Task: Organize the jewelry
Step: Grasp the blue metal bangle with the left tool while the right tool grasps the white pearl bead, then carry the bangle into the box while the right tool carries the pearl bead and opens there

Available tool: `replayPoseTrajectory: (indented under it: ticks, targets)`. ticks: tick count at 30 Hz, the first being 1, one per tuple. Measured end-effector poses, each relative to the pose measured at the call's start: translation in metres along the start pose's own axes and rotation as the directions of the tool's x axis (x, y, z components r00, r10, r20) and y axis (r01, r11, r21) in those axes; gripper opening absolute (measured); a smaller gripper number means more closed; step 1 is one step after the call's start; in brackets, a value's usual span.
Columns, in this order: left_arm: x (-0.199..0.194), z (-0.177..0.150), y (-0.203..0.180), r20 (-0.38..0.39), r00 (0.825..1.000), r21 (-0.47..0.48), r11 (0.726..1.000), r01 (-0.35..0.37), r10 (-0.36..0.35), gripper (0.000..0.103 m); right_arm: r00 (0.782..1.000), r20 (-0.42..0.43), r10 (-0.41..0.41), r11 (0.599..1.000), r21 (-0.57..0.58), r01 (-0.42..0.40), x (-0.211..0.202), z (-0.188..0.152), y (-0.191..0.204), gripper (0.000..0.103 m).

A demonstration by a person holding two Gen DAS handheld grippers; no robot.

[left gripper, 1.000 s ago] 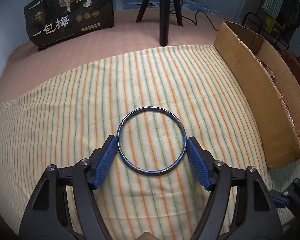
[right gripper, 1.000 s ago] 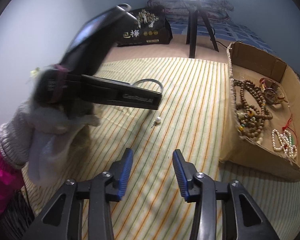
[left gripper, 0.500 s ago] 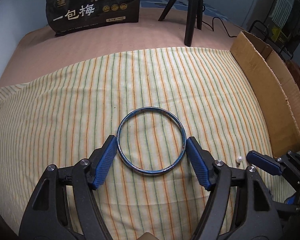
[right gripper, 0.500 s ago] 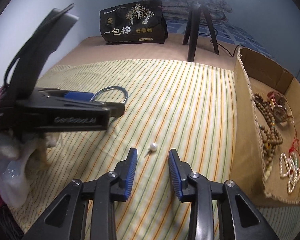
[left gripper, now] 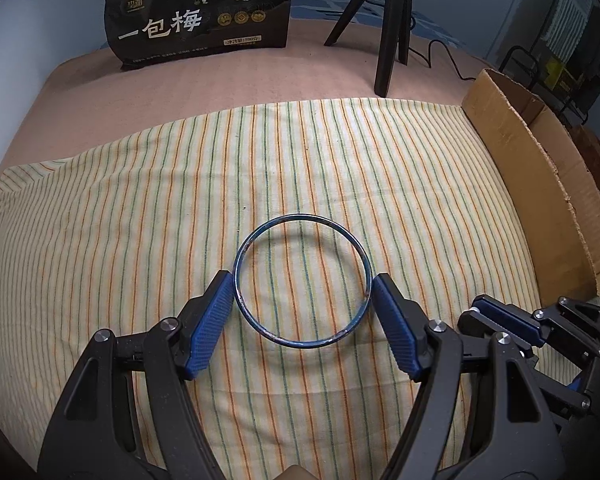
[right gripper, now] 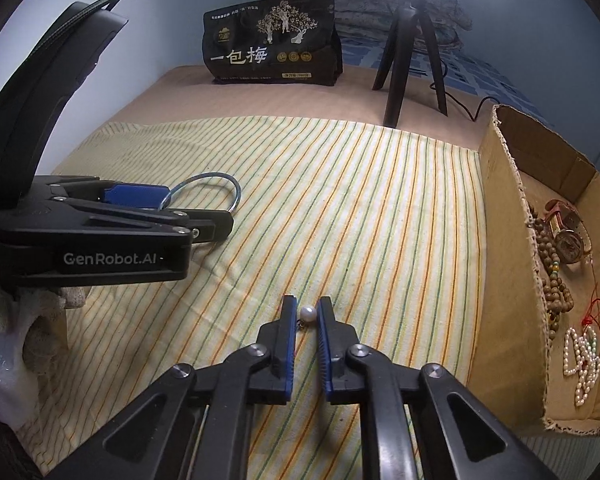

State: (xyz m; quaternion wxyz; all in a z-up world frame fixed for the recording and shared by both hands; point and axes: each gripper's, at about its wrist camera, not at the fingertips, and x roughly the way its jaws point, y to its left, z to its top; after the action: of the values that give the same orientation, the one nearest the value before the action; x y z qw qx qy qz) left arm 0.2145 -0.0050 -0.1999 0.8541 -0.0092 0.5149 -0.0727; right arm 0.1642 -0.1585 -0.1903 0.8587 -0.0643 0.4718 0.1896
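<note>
A thin blue bangle (left gripper: 302, 346) hangs just above the striped cloth (left gripper: 140, 220), and my left gripper (left gripper: 302, 284) is shut on it, one blue pad against each side. The right wrist view shows that bangle (right gripper: 236, 196) poking out past the left gripper (right gripper: 188, 208) at the left. A small white pearl earring (right gripper: 308, 314) lies on the cloth between the pads of my right gripper (right gripper: 307, 308). Its jaws are closing tight, and both pads touch the pearl. The right gripper's tips (left gripper: 474, 314) show at the lower right of the left wrist view.
An open cardboard box (right gripper: 508, 240) stands along the cloth's right edge, holding wooden beads (right gripper: 556, 280), a pearl string (right gripper: 580, 360) and a watch (right gripper: 568, 240). A black tripod (right gripper: 408, 60) and a black printed bag (right gripper: 272, 48) stand at the back. A gloved hand (right gripper: 20, 320) holds the left gripper.
My right gripper moved up to the pearl earring and its jaws narrowed from wide apart until they touch it. The left gripper carried the bangle leftwards, away from the box.
</note>
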Motion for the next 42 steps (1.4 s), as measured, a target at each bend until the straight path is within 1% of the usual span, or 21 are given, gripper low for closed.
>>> replayPoseTrajectory:
  ticks: [4,8,16,23,28,35,42]
  targets:
    - [-0.01,0.0,-0.002,0.016,1.0,-0.002,1.0,0.002,-0.002,0.073,1.0,0.027,0.011,1.0,0.005,-0.011,-0.007,-0.001,0.001,0.008]
    - [-0.021,0.002,-0.006,0.036,0.999,-0.005,1.0,0.014,-0.014,0.073,0.998,0.057,0.021,1.0,0.001,-0.022,-0.022,-0.002,0.002,0.008]
    - [-0.049,0.01,-0.031,0.103,0.994,0.022,0.999,0.047,-0.049,0.073,0.992,0.126,0.022,1.0,0.014,-0.024,-0.06,-0.001,-0.012,0.008]
    - [-0.069,0.018,-0.059,0.15,0.985,0.051,0.995,0.082,-0.089,0.073,0.984,0.179,-0.016,0.999,0.034,0.01,-0.094,0.005,-0.041,0.008]
    - [-0.082,0.021,-0.085,0.175,0.977,0.085,0.991,0.104,-0.118,0.073,0.978,0.201,-0.057,0.997,0.057,0.046,-0.108,0.011,-0.066,0.008]
    - [-0.089,0.023,-0.117,0.186,0.97,0.119,0.984,0.136,-0.156,0.073,0.969,0.22,-0.108,0.991,0.095,0.089,-0.124,0.012,-0.102,0.008]
    - [-0.087,0.027,-0.144,0.186,0.964,0.139,0.976,0.166,-0.191,0.073,0.965,0.222,-0.139,0.984,0.139,0.11,-0.13,0.02,-0.133,0.008]
